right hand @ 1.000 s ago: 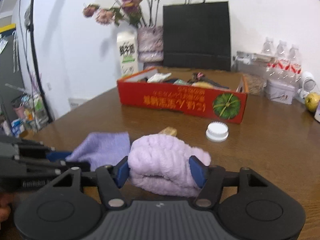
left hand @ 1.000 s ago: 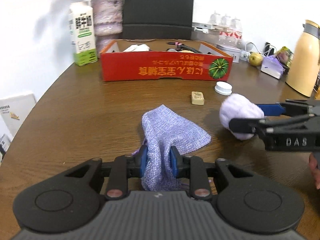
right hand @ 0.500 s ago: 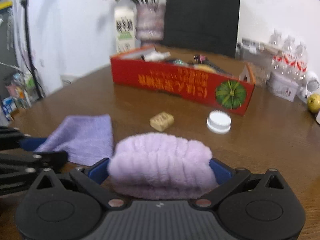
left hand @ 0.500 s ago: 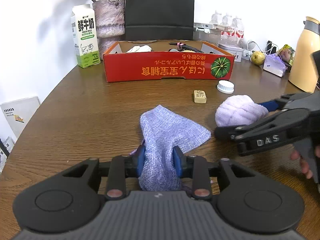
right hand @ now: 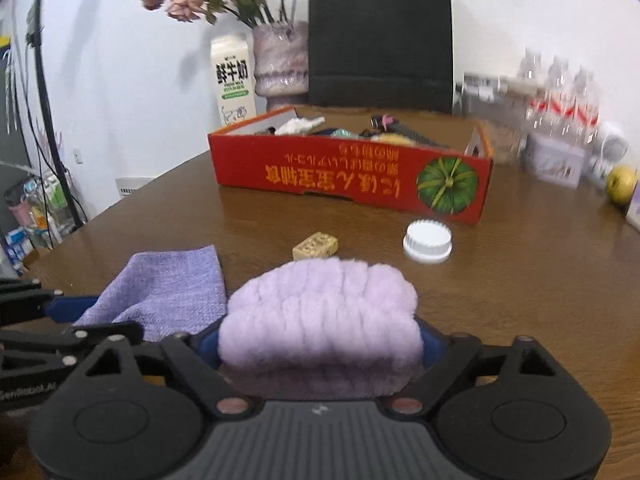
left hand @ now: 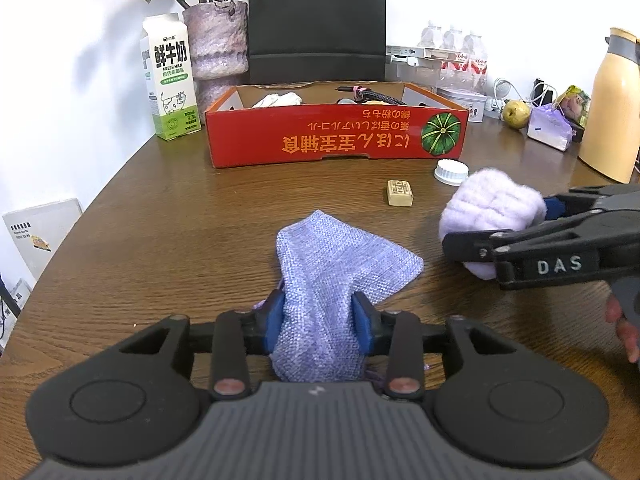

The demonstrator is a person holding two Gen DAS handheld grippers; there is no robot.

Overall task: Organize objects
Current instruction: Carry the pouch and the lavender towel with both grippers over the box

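Note:
My left gripper (left hand: 319,322) is shut on a lilac woven pouch (left hand: 336,272) whose far end rests on the brown table (left hand: 180,240). My right gripper (right hand: 320,348) is shut on a fluffy lilac headband (right hand: 320,320) and holds it just above the table, to the right of the pouch (right hand: 168,292). The headband (left hand: 492,212) and right gripper (left hand: 500,232) also show in the left wrist view. A red cardboard box (left hand: 336,136) with several items inside stands at the back.
A small tan block (left hand: 400,193) and a white lid (left hand: 451,171) lie in front of the box. A milk carton (left hand: 170,80), vase (left hand: 218,44), black bag (left hand: 316,20), bottles (left hand: 456,52), pear (left hand: 516,114) and yellow thermos (left hand: 612,108) line the back.
My right gripper has risen and drawn back slightly with the headband, its jaws spreading a little wider around it. My left gripper still holds the pouch, barely moved.

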